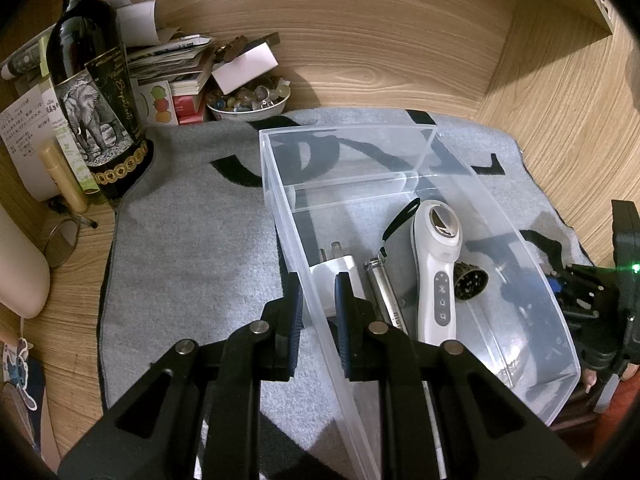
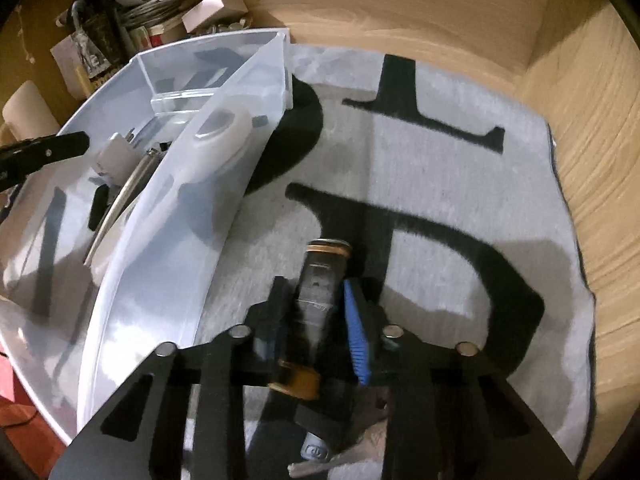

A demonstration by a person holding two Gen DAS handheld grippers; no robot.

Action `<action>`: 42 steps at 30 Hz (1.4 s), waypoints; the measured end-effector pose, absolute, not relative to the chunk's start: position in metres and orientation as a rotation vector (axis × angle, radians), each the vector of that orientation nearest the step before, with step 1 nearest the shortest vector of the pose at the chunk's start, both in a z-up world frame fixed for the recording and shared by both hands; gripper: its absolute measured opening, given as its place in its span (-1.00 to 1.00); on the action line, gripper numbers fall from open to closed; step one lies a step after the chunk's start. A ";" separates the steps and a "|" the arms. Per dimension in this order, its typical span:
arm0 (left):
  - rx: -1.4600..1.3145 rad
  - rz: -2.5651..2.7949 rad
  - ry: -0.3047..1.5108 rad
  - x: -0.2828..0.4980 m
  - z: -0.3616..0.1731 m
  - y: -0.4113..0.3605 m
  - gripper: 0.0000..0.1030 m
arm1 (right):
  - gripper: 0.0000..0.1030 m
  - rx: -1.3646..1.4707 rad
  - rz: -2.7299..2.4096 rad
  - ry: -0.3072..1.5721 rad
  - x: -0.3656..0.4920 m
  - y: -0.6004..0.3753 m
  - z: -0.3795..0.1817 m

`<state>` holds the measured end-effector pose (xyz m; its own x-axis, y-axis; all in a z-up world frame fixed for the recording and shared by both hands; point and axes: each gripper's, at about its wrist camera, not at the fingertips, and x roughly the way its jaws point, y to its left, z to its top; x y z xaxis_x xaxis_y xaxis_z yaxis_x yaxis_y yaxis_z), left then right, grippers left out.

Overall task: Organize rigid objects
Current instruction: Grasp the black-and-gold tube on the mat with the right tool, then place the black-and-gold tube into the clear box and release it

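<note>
A clear plastic bin [image 1: 280,208] sits on the grey mat [image 1: 180,248]. It holds a white handheld device [image 1: 436,264], a white plug adapter [image 1: 340,272], a metal tube [image 1: 384,292] and a black round grinder [image 1: 470,280]. My left gripper [image 1: 318,300] straddles the bin's left wall, one finger on each side, pinching it. My right gripper [image 2: 316,312] is shut on a metal cylinder with a brass-ringed end [image 2: 322,276], held over the mat just right of the bin [image 2: 224,168]. The right gripper also shows at the right edge of the left wrist view [image 1: 600,300].
A dark wine bottle [image 1: 96,92], a bowl of small stones [image 1: 248,100], stacked papers and boxes [image 1: 172,68] and a lip balm tube [image 1: 64,176] crowd the back left. Wooden walls enclose the back and right. Small items lie under the right gripper [image 2: 316,450].
</note>
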<state>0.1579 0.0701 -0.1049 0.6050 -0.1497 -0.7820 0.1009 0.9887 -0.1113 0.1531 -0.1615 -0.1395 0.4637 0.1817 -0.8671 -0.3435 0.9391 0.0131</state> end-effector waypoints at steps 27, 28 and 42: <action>-0.057 -0.144 0.910 0.158 -0.105 0.070 -0.70 | -0.60 -0.122 0.494 0.781 0.147 -0.109 -0.049; -0.057 -0.145 0.910 0.158 -0.105 0.070 -0.70 | -0.60 -0.134 0.509 0.793 0.147 -0.103 -0.053; -0.058 -0.148 0.909 0.159 -0.105 0.068 -0.70 | -0.60 -0.211 0.574 0.953 0.158 -0.070 -0.100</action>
<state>0.1585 0.0685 -0.1050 0.6053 -0.1521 -0.7813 0.1030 0.9883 -0.1126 0.1580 -0.0699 -0.0996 0.4444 0.3688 -0.8164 -0.5493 0.8321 0.0768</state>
